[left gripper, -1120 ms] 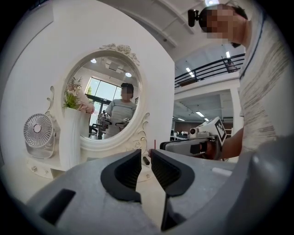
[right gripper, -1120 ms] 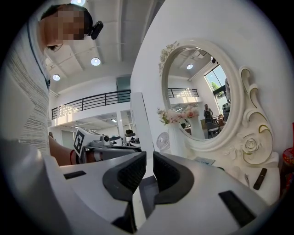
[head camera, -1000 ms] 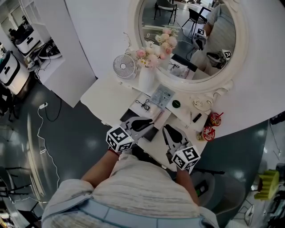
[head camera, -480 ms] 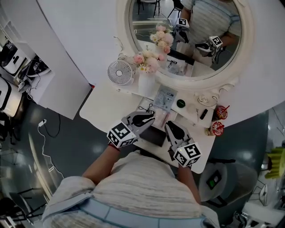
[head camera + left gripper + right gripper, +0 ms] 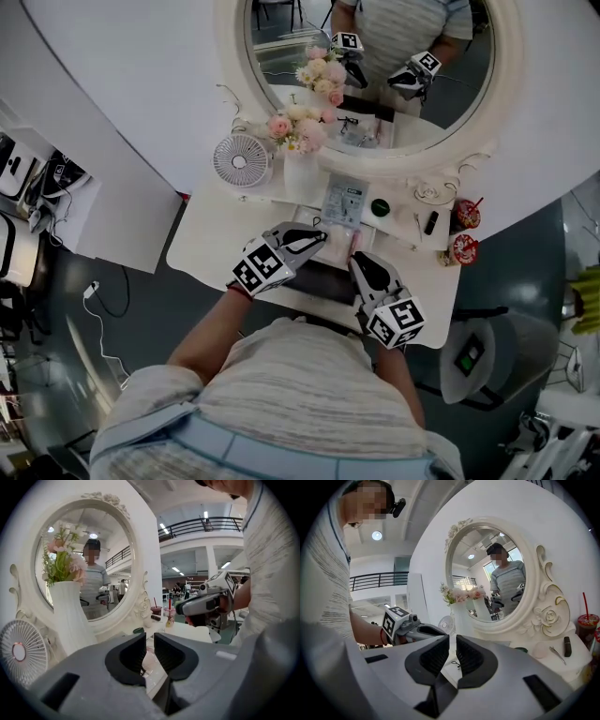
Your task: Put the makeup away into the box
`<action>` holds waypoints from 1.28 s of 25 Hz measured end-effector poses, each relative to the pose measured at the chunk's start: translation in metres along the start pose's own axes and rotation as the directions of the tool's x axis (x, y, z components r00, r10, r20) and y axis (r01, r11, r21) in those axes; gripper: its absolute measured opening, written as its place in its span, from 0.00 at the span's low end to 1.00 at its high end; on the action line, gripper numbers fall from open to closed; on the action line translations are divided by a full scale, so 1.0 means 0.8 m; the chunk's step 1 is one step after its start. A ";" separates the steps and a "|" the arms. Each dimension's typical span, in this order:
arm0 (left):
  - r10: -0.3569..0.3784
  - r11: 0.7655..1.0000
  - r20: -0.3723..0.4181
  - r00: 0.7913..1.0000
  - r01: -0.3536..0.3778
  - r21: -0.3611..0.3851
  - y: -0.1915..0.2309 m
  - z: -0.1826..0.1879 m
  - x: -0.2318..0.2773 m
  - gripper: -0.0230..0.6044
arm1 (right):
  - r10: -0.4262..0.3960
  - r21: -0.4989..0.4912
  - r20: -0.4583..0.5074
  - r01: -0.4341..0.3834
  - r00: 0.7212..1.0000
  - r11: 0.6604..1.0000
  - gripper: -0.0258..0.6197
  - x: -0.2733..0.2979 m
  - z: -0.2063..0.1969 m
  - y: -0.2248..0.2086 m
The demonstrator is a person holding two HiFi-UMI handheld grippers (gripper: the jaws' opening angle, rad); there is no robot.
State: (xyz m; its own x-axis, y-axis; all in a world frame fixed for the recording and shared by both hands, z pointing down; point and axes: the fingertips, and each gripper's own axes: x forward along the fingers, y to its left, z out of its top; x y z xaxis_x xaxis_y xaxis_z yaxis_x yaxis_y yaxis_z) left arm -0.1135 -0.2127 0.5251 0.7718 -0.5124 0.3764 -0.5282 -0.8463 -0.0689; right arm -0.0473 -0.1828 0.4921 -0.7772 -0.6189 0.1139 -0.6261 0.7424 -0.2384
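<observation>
Vanity surface (image 5: 211, 248), mirror (image 5: 441, 103) behind. Left tool (image 5: 322, 236) and right tool (image 5: 356, 263) barely parted, both empty, over dark box (image 5: 323, 279). Spread wider before any pick.

The left tongs (image 5: 322, 235) and right tongs (image 5: 355, 262) have moved forward over the tabletop (image 5: 217, 246), nearer the mirror (image 5: 375, 75).

Bright, even light everywhere; a ceiling lamp (image 5: 376, 535) glares above me. My gripper views bulge fisheye-round with black corners; shadows are soft.
</observation>
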 end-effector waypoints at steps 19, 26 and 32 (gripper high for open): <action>-0.083 0.965 -0.389 0.918 0.171 0.198 0.027 -0.102 0.063 0.21 | -0.103 0.000 -0.023 0.103 0.994 0.995 0.06 -0.020 -0.014 -0.004; -0.056 0.954 -0.490 0.870 0.191 0.229 0.032 -0.131 0.076 0.21 | -0.116 -0.004 -0.029 0.116 0.993 0.993 0.06 -0.024 -0.015 -0.002; -0.044 0.949 -0.527 0.849 0.200 0.243 0.037 -0.143 0.085 0.21 | -0.138 -0.001 -0.026 0.138 0.990 0.990 0.06 -0.030 -0.015 -0.006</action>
State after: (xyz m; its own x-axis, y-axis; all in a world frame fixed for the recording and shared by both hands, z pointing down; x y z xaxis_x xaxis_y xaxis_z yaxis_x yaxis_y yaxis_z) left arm -0.1170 -0.2564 0.6542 0.4917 -0.3212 0.8094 -0.2612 -0.9411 -0.2147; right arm -0.0266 -0.1682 0.5020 -0.6849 -0.7083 0.1710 -0.7273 0.6502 -0.2197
